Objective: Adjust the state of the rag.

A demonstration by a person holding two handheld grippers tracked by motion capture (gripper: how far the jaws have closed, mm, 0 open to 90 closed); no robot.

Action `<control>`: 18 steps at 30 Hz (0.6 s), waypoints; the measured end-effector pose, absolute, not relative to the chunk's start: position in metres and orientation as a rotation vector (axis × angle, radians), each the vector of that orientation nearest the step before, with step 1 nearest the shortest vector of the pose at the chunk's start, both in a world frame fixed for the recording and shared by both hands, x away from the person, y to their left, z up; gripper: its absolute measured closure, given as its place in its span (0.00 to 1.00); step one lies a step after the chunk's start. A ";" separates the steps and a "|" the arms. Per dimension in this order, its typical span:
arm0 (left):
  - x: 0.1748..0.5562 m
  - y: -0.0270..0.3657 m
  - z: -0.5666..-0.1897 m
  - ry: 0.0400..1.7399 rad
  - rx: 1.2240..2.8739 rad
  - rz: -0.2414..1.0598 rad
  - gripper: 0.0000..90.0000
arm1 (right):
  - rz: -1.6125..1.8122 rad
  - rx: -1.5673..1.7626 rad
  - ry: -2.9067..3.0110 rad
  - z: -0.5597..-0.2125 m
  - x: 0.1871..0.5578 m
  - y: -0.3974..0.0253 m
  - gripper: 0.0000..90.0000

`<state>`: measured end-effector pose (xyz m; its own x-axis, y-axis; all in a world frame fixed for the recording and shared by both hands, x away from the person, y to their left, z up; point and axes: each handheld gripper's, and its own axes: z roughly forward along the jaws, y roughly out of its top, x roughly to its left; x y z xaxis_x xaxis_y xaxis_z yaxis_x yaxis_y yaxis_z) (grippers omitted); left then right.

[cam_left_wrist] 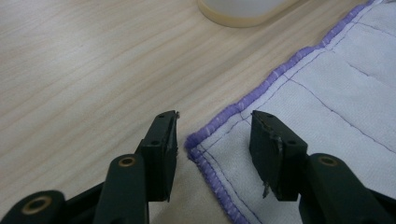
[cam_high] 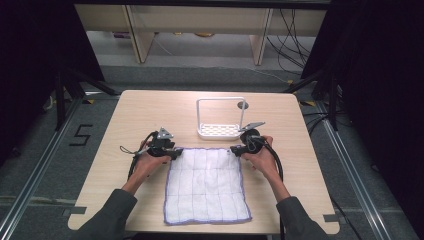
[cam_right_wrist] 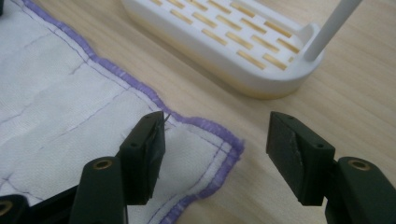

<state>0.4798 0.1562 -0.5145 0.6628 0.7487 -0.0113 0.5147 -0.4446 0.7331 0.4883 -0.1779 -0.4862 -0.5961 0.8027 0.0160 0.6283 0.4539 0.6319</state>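
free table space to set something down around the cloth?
Bare wood left of the white purple-edged cloth, behind the left gripper; also right of it, past the right gripper. Far-left corner open. Crowded between the cloth's far edge and the white slotted rack.

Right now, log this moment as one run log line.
left gripper: open, jaws straddling far left corner of cloth | right gripper: open at far right corner | rack: beyond cloth, apart | cloth flat on table

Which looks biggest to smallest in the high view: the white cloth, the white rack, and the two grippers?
1. White cloth, by far the largest.
2. White rack.
3. Left gripper and right gripper: they look alike in size, so no ranking between them.
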 end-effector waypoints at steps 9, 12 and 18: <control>0.478 0.153 -0.513 0.926 2.190 0.422 0.64 | 0.822 1.190 2.452 -0.497 0.493 -0.175 0.47; 0.477 0.152 -0.513 0.918 2.193 0.412 0.69 | 0.819 1.167 2.449 -0.500 0.493 -0.174 0.53; 0.477 0.152 -0.513 0.917 2.182 0.365 0.81 | 0.866 1.152 2.479 -0.500 0.492 -0.174 0.71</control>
